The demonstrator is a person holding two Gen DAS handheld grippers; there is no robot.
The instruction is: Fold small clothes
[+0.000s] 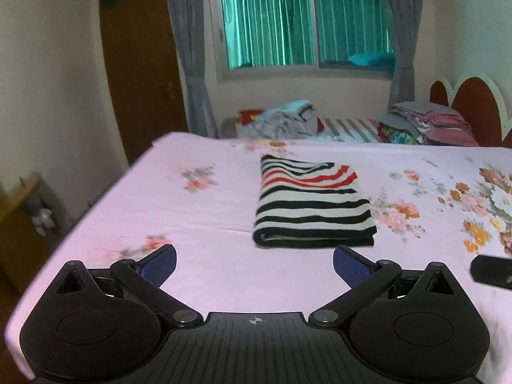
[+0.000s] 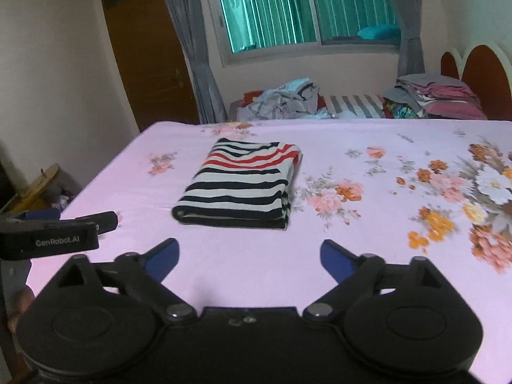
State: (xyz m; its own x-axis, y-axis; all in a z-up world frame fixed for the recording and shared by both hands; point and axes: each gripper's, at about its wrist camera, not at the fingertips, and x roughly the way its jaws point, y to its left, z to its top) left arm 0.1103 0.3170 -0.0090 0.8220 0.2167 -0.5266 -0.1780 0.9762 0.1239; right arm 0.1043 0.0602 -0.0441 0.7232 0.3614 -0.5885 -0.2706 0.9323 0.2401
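Note:
A striped garment (image 1: 312, 201), black and white with red stripes, lies folded into a neat rectangle on the pink floral bed sheet (image 1: 208, 217). It also shows in the right wrist view (image 2: 240, 185). My left gripper (image 1: 254, 264) is open and empty, just short of the garment's near edge. My right gripper (image 2: 249, 260) is open and empty, a little back from the garment and to its right. The left gripper's body shows at the left edge of the right wrist view (image 2: 54, 233); the right gripper's tip shows at the right edge of the left wrist view (image 1: 492, 270).
A heap of unfolded clothes (image 1: 281, 121) and a stack of folded clothes (image 1: 428, 121) lie on a second bed beyond the far edge. A brown door (image 1: 137, 73) and a curtained window (image 1: 304, 22) stand behind. The bed's left edge drops to the floor beside a wooden item (image 2: 38, 188).

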